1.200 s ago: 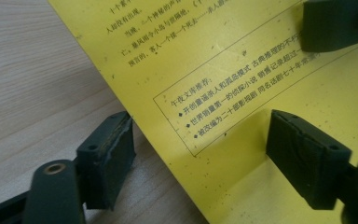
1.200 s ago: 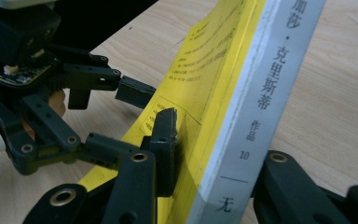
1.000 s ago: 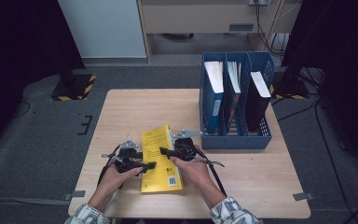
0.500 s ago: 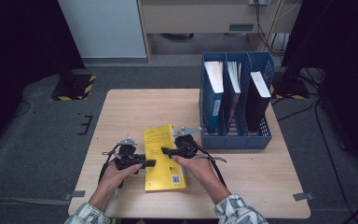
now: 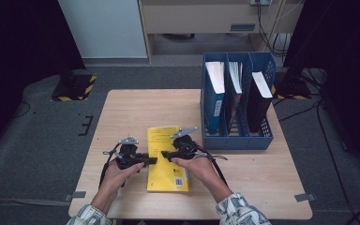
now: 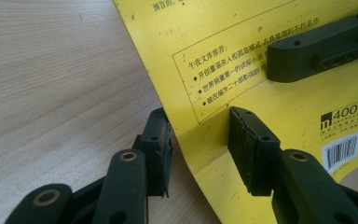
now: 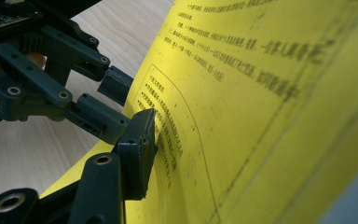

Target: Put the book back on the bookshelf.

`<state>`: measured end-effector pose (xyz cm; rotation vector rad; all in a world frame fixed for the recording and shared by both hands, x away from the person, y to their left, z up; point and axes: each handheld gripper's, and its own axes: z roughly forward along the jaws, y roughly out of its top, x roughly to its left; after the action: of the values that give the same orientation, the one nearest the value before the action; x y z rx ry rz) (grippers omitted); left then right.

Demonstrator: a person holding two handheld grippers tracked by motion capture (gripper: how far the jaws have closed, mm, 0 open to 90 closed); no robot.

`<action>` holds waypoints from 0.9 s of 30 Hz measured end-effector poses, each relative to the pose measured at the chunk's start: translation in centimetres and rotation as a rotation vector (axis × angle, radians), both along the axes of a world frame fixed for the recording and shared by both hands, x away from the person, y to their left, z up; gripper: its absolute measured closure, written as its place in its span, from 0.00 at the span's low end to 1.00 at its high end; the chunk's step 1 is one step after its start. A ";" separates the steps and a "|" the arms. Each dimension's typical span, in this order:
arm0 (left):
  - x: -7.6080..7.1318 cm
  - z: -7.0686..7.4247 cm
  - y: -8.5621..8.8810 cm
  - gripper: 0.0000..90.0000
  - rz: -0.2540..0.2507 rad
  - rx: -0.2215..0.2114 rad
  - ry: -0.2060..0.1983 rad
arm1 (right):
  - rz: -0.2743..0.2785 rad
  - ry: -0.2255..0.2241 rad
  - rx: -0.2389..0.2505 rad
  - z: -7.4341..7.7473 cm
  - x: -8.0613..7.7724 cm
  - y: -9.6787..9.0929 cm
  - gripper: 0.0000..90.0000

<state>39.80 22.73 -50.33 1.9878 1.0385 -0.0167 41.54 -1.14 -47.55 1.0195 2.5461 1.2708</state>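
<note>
- A blue file holder (image 5: 236, 139) stands at the far right of the wooden table (image 5: 131, 112), with three compartments side by side.
- Its left compartment holds a blue-covered book (image 5: 214, 93) standing on edge; the middle one holds a thinner volume (image 5: 235, 79) with pale pages; the right one holds a black book (image 5: 258, 101) with its white page edge up.
- The yellow book (image 5: 168, 159) lies flat on the near middle of the table, just left of the holder and apart from it.
- Its long axis runs near to far, almost square with the table edge; the barcode sits at its near right corner.
- The left gripper (image 5: 151, 160) reaches in from the left at the book's left edge. Its jaws have just been closing, and in the left gripper view (image 6: 200, 144) that edge runs between them: one pad on the cover, the other on the table side, a gap visible.
- The right gripper (image 5: 164, 153) lies over the cover from the right. Its jaws have just been opening; in the right gripper view (image 7: 177, 135) one pad rests by the lifted, curling cover without clamping it.
</note>
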 end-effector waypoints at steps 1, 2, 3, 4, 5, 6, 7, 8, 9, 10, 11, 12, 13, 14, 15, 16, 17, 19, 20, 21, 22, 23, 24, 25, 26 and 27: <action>0.0 0.2 0.1 0.68 0.005 -0.003 -0.011 | -0.004 -0.010 0.004 0.1 0.1 -0.1 0.51; 0.0 0.3 0.1 0.69 0.008 -0.002 -0.014 | -0.005 -0.017 0.008 0.1 0.1 -0.1 0.51; 0.0 0.4 0.1 0.70 0.008 0.003 -0.019 | -0.002 -0.025 0.009 0.2 0.2 -0.1 0.51; 0.0 0.5 0.1 0.70 0.009 0.009 -0.024 | -0.001 -0.028 0.012 0.3 0.2 -0.1 0.52; 0.0 0.6 0.0 0.70 0.012 0.012 -0.029 | 0.000 -0.035 0.017 0.3 0.2 -0.1 0.54; 0.0 0.8 0.0 0.70 0.013 0.019 -0.036 | 0.002 -0.037 0.020 0.4 0.3 -0.1 0.55; 0.1 1.0 0.0 0.70 0.015 0.025 -0.045 | -0.001 -0.043 0.026 0.5 0.3 -0.1 0.55; 0.1 1.2 0.0 0.71 0.016 0.033 -0.056 | -0.003 -0.048 0.030 0.6 0.4 -0.1 0.56; 0.2 1.5 0.0 0.71 0.017 0.043 -0.069 | -0.004 -0.055 0.039 0.7 0.5 -0.1 0.56; 0.3 1.8 0.0 0.72 0.020 0.050 -0.081 | -0.008 -0.060 0.047 0.9 0.6 -0.1 0.56; 0.4 2.0 -0.1 0.72 0.020 0.065 -0.096 | -0.010 -0.063 0.055 1.0 0.7 -0.1 0.58; 0.5 2.2 -0.1 0.73 0.021 0.073 -0.106 | -0.010 -0.067 0.061 1.2 0.8 -0.1 0.60; 0.6 2.4 -0.1 0.73 0.023 0.077 -0.113 | -0.011 -0.073 0.067 1.3 0.9 -0.1 0.62; 0.6 2.4 -0.1 0.73 0.023 0.077 -0.113 | -0.011 -0.073 0.067 1.3 0.9 -0.1 0.62; 0.9 2.7 -0.2 0.73 0.028 0.082 -0.130 | -0.016 -0.077 0.082 1.6 1.2 0.0 0.64; 1.0 2.9 -0.2 0.73 0.032 0.086 -0.136 | -0.021 -0.082 0.093 1.7 1.4 0.0 0.67; 1.1 3.1 -0.2 0.74 0.034 0.094 -0.143 | -0.018 -0.088 0.105 1.8 1.6 0.0 0.69; 1.5 3.5 -0.2 0.74 0.039 0.109 -0.160 | -0.020 -0.096 0.118 2.0 1.9 0.0 0.70; 1.6 3.7 -0.3 0.74 0.044 0.116 -0.170 | -0.022 -0.102 0.125 2.2 2.0 0.0 0.71; 1.7 4.0 -0.3 0.74 0.047 0.127 -0.181 | -0.023 -0.104 0.131 2.3 2.2 0.1 0.72; 1.9 4.2 -0.3 0.74 0.050 0.137 -0.192 | -0.027 -0.109 0.136 2.5 2.4 0.1 0.72; 2.0 4.5 -0.4 0.74 0.054 0.146 -0.202 | -0.028 -0.115 0.139 2.6 2.5 0.1 0.73; 2.2 4.8 -0.4 0.75 0.055 0.159 -0.214 | -0.026 -0.123 0.139 2.8 2.7 0.2 0.73; 2.3 5.1 -0.4 0.75 0.057 0.167 -0.220 | -0.028 -0.131 0.142 3.0 2.8 0.2 0.73; 2.5 5.3 -0.4 0.75 0.065 0.167 -0.225 | -0.026 -0.140 0.143 3.2 3.0 0.3 0.73; 2.6 5.6 -0.3 0.75 0.066 0.176 -0.233 | -0.025 -0.150 0.146 3.5 3.1 0.3 0.74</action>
<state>42.43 22.42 -44.77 2.0529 0.9792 0.3451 44.65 -0.83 -44.06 0.9400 2.3521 1.4842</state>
